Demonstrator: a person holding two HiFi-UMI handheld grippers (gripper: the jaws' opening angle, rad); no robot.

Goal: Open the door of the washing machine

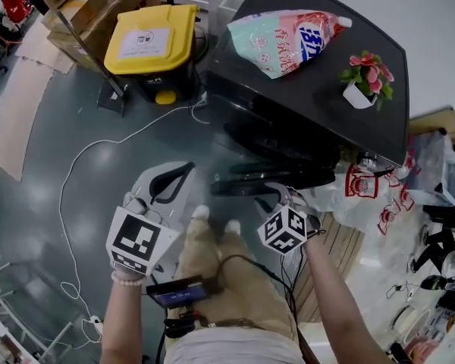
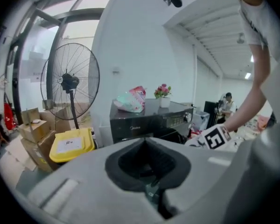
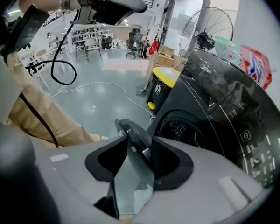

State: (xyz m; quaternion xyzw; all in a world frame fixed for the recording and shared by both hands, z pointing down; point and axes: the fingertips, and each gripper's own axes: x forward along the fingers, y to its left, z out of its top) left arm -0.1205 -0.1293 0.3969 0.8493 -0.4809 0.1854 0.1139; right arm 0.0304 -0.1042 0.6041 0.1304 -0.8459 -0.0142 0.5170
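Beside the black front-loading washing machine (image 1: pixel 311 82), with right tool (image 1: pixel 277 199) open astride the dark round door (image 3: pixel 137 148) edge, push outward along hinge arc; hold shut, empty left tool (image 1: pixel 173 180) clear.

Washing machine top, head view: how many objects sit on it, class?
2. A detergent pouch lies toward the picture's left of the washing machine top; a white pot of pink flowers stands toward its right. The whole top shows, so none seems hidden.
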